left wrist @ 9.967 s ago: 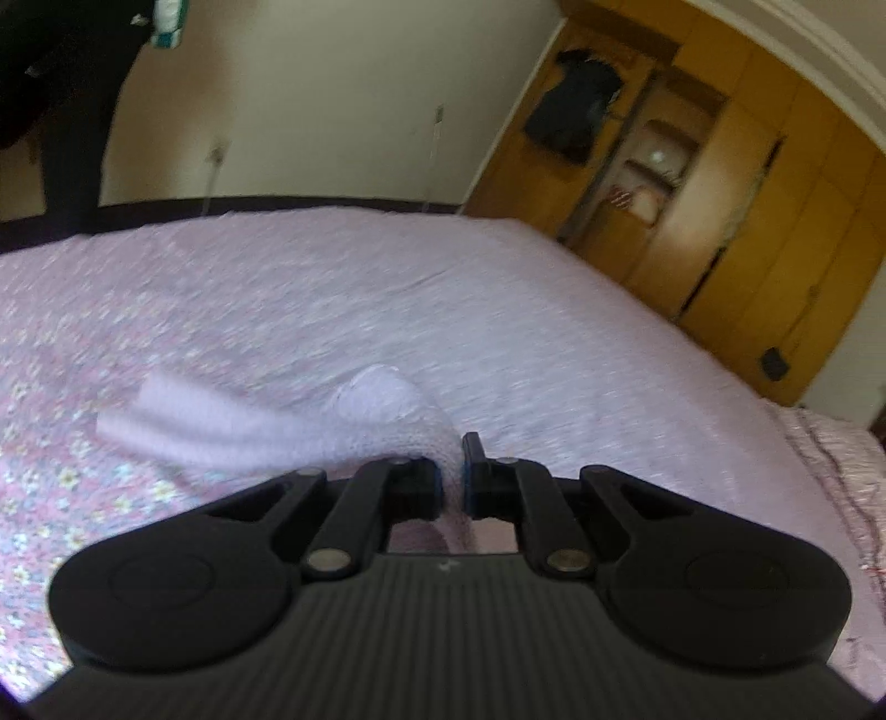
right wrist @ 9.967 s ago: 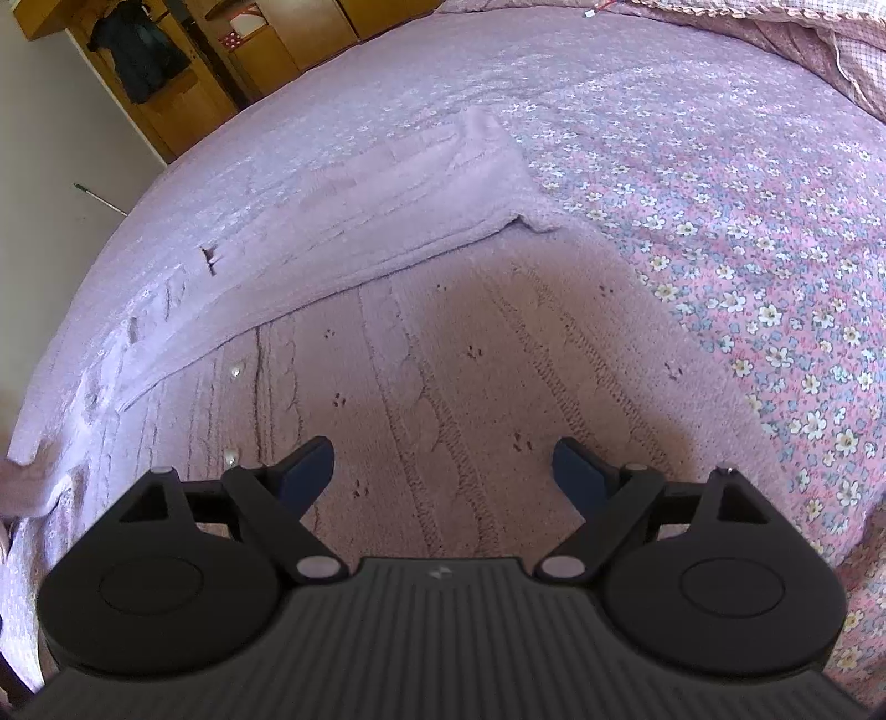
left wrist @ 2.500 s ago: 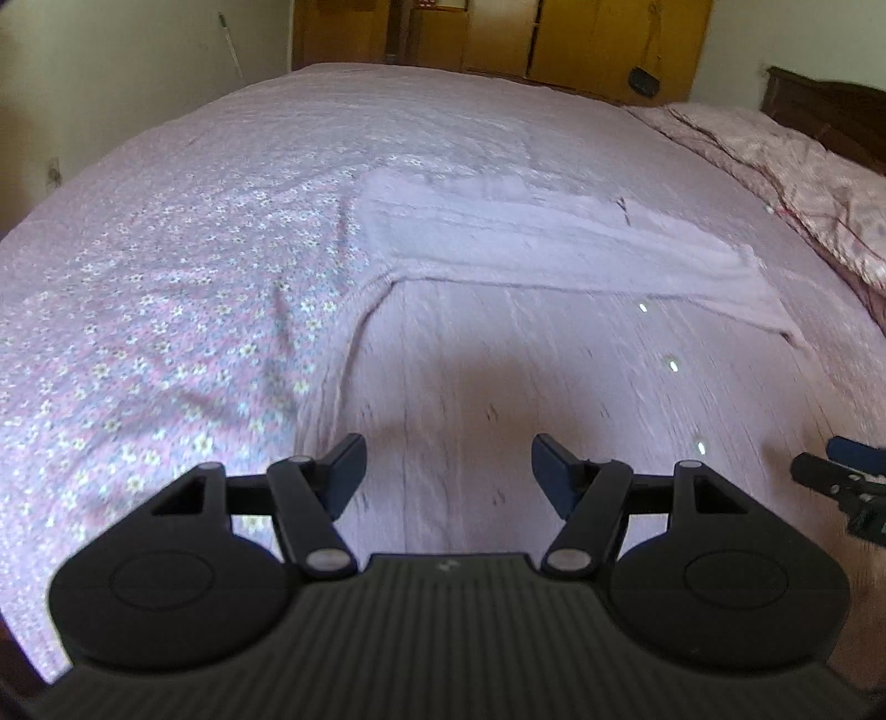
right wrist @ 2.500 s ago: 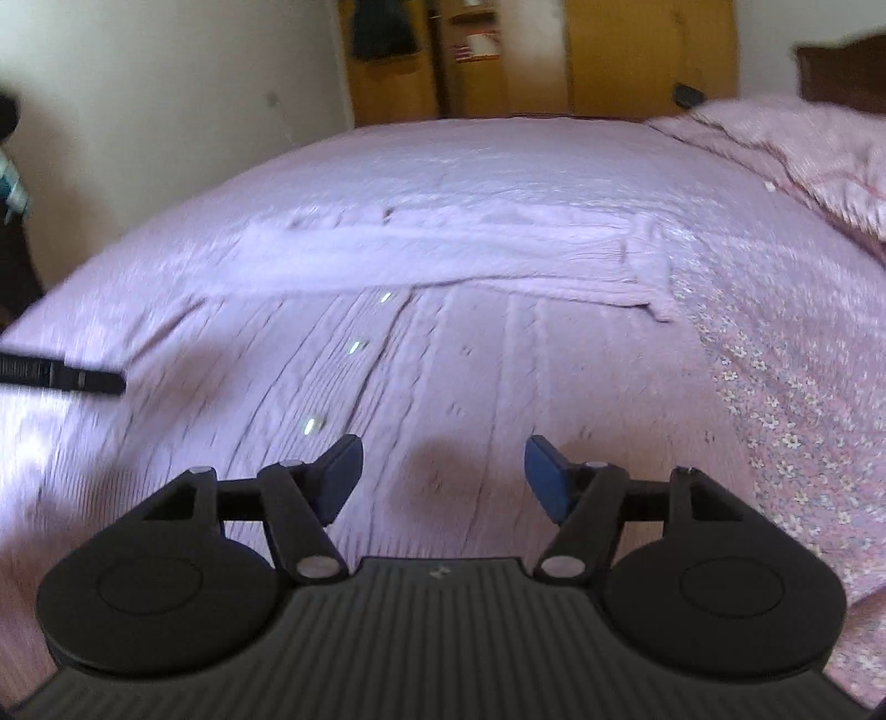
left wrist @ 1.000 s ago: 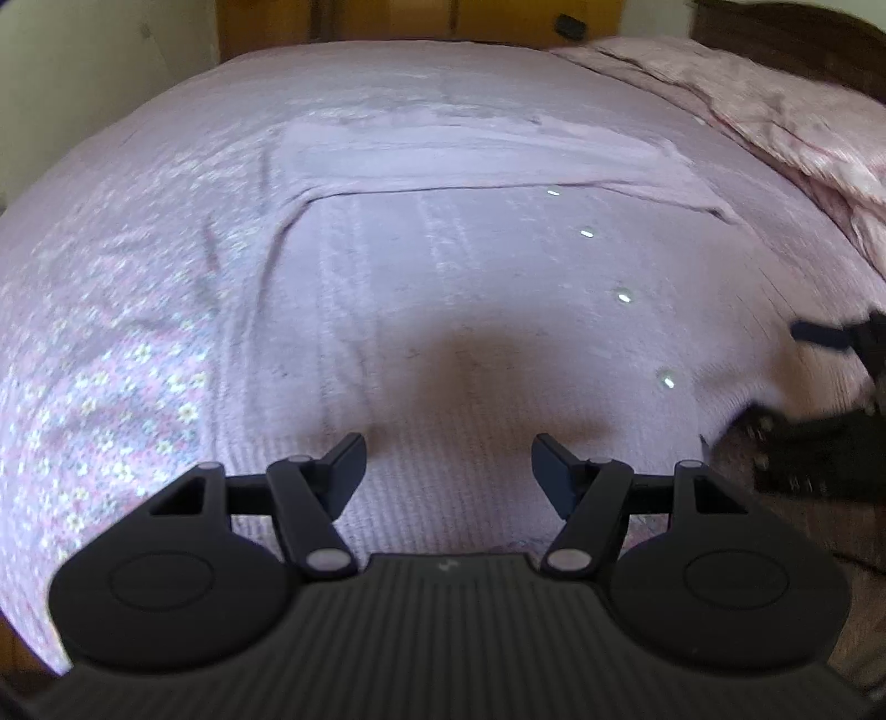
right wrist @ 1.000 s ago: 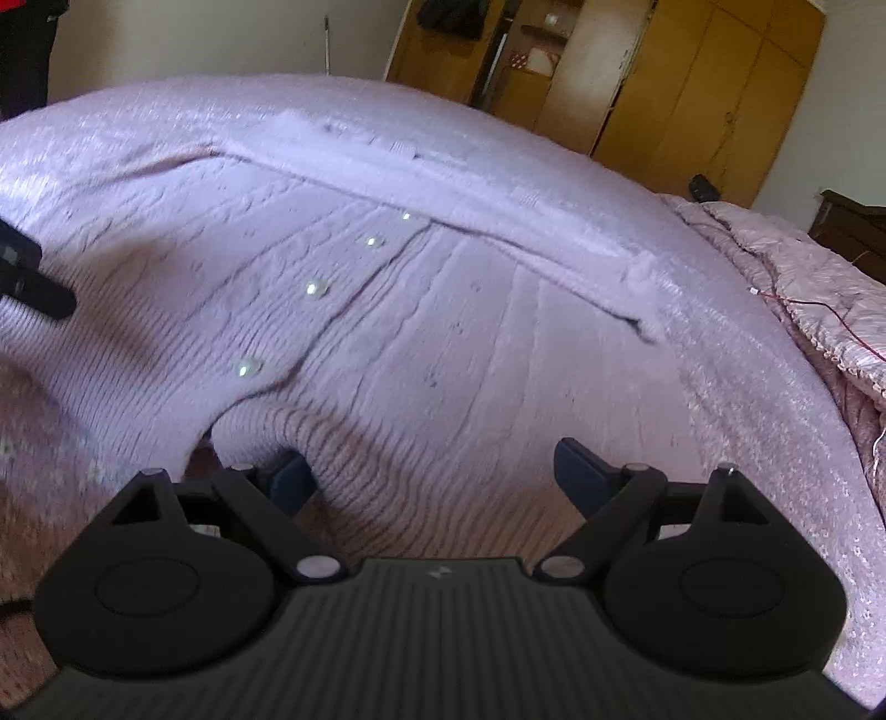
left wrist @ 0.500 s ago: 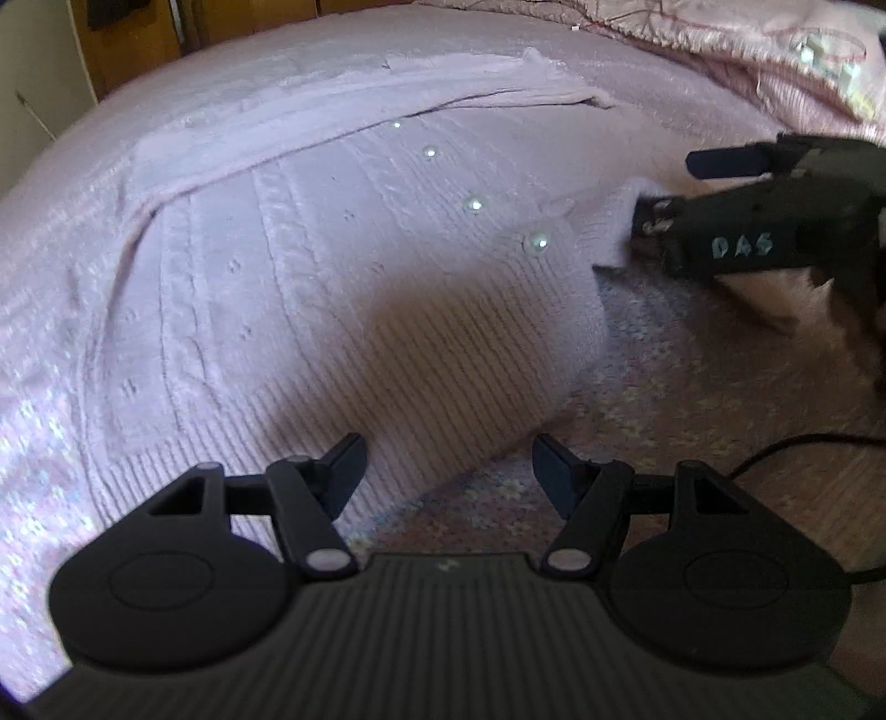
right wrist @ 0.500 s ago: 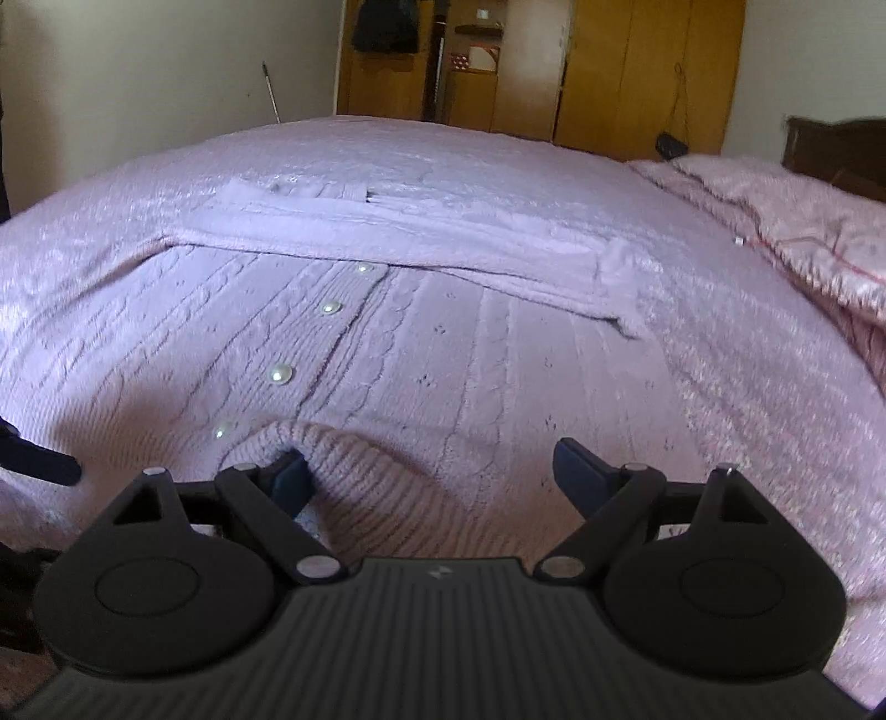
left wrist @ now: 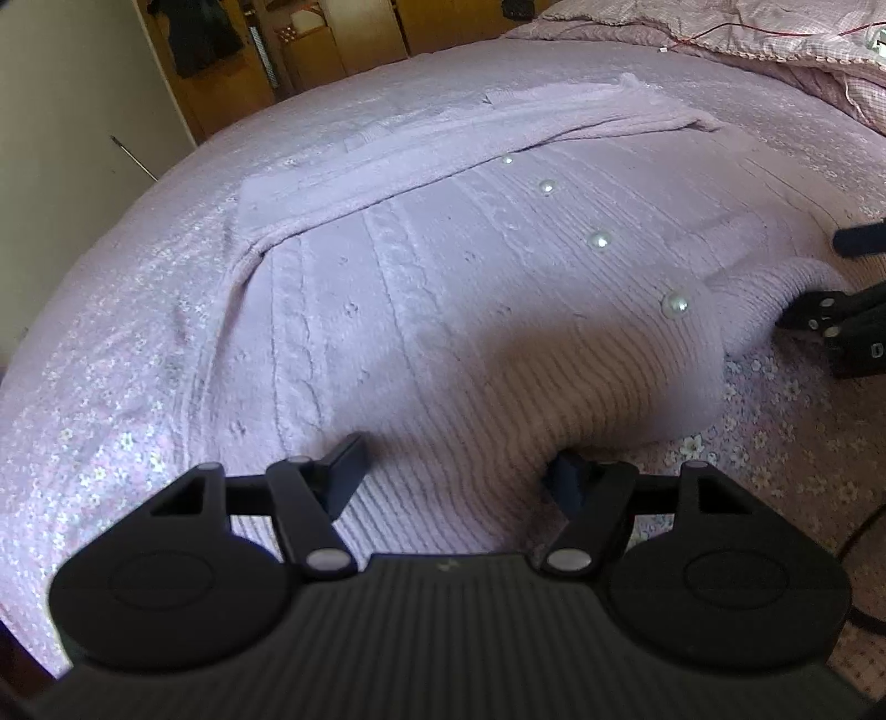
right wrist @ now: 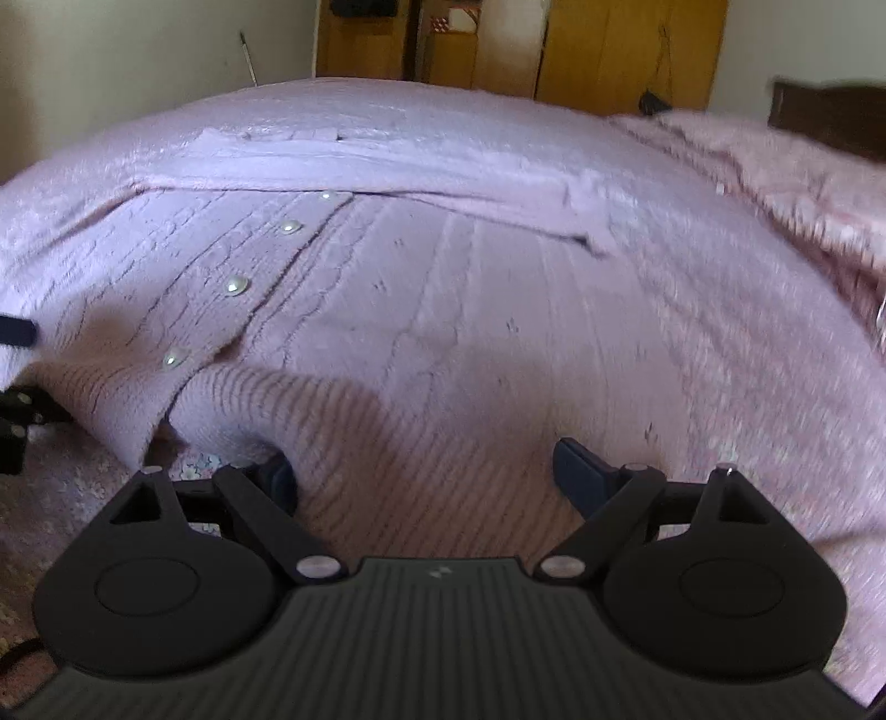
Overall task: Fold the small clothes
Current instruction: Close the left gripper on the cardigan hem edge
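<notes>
Left gripper (left wrist: 457, 471) opening over lilac cardigan (left wrist: 470, 288) hem, unpinched; right gripper (right wrist: 423, 479) gaping astride the hem (only left view shows red cable (left wrist: 775, 30)).

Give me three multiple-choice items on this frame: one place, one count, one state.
1. Where does the cardigan lie?
A. on the bed
B. on a chair
C. on the floor

2. How many pearl buttons show on it?
A. two
B. four
C. seven

3. How do the right gripper fingers stand?
A. pinched shut
B. spread wide around the ribbed hem
C. out of view

Answers: 1 A, it is spread on the flowered bedspread. 2 B, four in a row down the front. 3 B, one finger sits at the hem's edge and the other rests on the knit, well apart.
</notes>
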Demonstrator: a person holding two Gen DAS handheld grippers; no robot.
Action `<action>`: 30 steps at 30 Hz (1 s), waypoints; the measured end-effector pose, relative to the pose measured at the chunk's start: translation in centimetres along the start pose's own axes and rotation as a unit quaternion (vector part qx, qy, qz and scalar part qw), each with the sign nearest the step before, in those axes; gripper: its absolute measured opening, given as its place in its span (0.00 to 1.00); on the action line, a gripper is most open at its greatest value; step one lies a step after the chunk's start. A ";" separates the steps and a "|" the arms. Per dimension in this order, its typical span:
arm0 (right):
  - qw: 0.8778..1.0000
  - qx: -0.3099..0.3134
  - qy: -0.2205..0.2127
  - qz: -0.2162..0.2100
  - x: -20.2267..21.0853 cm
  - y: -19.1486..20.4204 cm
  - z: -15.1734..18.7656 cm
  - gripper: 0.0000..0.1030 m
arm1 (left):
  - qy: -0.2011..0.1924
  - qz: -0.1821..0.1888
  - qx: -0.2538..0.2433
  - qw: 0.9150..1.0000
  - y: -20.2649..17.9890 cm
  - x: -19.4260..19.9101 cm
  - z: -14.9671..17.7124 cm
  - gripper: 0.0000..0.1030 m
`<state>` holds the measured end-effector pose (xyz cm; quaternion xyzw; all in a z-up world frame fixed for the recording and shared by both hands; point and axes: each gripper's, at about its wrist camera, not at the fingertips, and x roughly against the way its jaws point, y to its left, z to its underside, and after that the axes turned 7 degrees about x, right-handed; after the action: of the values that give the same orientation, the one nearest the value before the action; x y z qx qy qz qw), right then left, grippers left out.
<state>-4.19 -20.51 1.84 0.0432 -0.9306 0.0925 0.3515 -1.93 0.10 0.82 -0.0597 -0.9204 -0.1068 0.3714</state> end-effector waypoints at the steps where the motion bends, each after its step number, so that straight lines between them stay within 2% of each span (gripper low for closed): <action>1: 1.000 -0.001 0.002 -0.005 -0.1 -0.1 0.1 0.89 | 0.001 0.000 0.001 1.000 0.0 -0.1 0.0 0.69; 5: 1.000 0.017 -0.001 -0.002 0.1 0.4 0.4 0.88 | 0.006 0.002 0.012 1.000 0.1 -0.4 -0.3 0.69; 7: 0.999 0.031 -0.016 0.000 0.7 0.7 0.4 0.78 | 0.006 0.006 0.024 1.000 0.4 -0.4 -0.3 0.69; 9: 0.998 0.045 -0.035 0.007 1.5 1.1 0.2 0.59 | 0.005 0.005 0.030 1.000 0.4 -0.2 -0.4 0.69; 12: 0.997 0.053 -0.054 0.014 2.2 1.4 -0.1 0.43 | -0.015 -0.007 0.030 0.999 0.2 0.3 -0.6 0.68; 15: 0.997 0.043 -0.067 0.018 2.5 1.3 -0.4 0.39 | -0.032 -0.001 0.023 0.999 0.0 0.7 -0.8 0.60; 18: 0.998 0.037 -0.055 0.010 1.9 1.0 -0.6 0.39 | -0.025 0.014 0.029 0.999 0.1 0.3 -0.9 0.52; 20: 0.999 0.029 -0.031 -0.001 1.1 0.7 -0.5 0.40 | -0.018 0.018 0.039 0.999 0.3 -0.1 -1.0 0.51; 22: 0.999 0.025 -0.014 -0.014 0.4 0.7 -0.2 0.45 | -0.015 0.021 0.046 0.999 0.5 -0.4 -1.0 0.52; 25: 0.999 0.031 -0.013 -0.012 0.4 0.9 -0.2 0.47 | -0.011 0.027 0.057 0.998 0.8 -0.6 -1.0 0.52; 28: 0.999 0.028 -0.022 -0.008 0.7 0.9 -0.2 0.45 | -0.013 0.031 0.063 0.997 1.0 -0.6 -1.1 0.51; 29: 0.999 0.027 -0.029 -0.009 1.0 0.8 -0.2 0.40 | -0.017 0.031 0.064 0.997 1.0 -0.4 -1.1 0.35; 30: 0.999 0.026 -0.035 -0.011 1.2 0.7 -0.3 0.30 | -0.021 0.035 0.064 0.997 1.0 -0.2 -1.0 0.24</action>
<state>-5.00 -19.76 2.80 0.0657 -0.9390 0.1108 0.3189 -0.94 0.82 1.59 -0.0700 -0.9303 -0.0332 0.3585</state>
